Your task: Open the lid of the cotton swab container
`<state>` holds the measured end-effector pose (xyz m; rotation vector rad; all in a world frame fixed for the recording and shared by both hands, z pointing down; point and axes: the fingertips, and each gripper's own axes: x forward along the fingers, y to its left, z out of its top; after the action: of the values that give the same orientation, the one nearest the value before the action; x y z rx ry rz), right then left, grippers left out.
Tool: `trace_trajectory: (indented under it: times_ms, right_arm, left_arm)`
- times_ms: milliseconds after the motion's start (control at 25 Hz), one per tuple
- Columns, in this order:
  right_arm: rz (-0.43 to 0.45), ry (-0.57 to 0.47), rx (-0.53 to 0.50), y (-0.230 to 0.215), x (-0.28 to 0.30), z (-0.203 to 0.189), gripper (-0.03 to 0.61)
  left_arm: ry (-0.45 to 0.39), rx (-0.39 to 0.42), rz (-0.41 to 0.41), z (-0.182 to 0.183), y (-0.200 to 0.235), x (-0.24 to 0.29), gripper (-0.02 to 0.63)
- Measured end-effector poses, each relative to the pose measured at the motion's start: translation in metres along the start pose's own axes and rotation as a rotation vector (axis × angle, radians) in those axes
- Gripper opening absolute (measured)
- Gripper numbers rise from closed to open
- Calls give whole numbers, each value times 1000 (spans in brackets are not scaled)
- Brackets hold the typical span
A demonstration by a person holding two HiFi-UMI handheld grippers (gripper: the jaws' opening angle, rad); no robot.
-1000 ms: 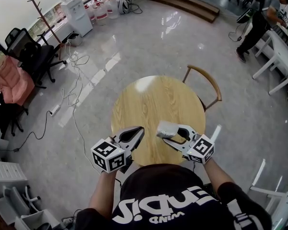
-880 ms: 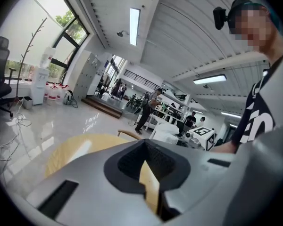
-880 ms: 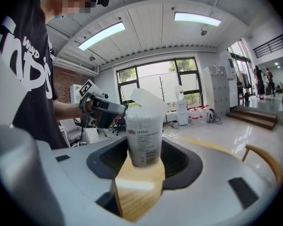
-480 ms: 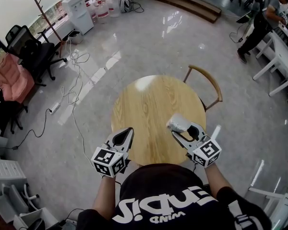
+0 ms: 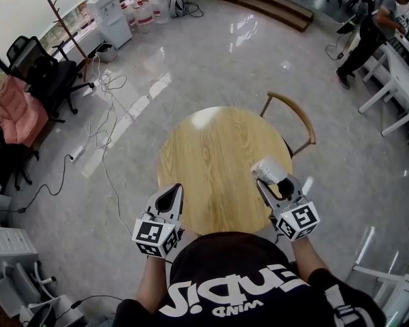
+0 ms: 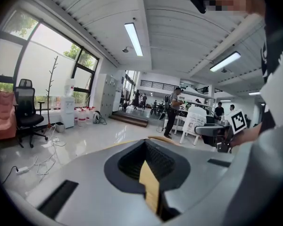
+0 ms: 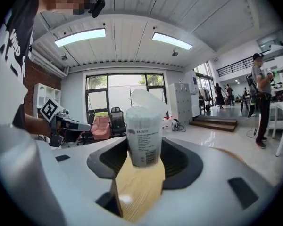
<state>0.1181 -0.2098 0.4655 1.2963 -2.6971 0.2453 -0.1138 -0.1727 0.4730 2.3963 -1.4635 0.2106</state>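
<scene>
The left gripper (image 5: 173, 191) hovers over the near edge of the round wooden tabletop (image 5: 211, 148), its fingers pressed together with nothing between them. The right gripper (image 5: 267, 181) pinches the clear cotton swab container (image 7: 143, 138) upright between widely spread fingers, and the lid (image 7: 150, 100) stands tilted open above the packed swabs. Beyond the fingers, a wooden chair (image 5: 294, 120) sits at the tabletop's far edge.
</scene>
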Motion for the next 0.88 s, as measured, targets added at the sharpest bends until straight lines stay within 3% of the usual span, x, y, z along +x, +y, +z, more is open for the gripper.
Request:
trace_trajectory:
  times_ms: [440, 880]
  right_arm:
    - [-95, -25, 0, -15, -7, -2, 215]
    - [-105, -26, -4, -13, -9, -3, 215]
  left_arm:
    - [-105, 103, 142, -7, 8, -8, 8]
    - [-106, 50, 134, -2, 4, -7, 8]
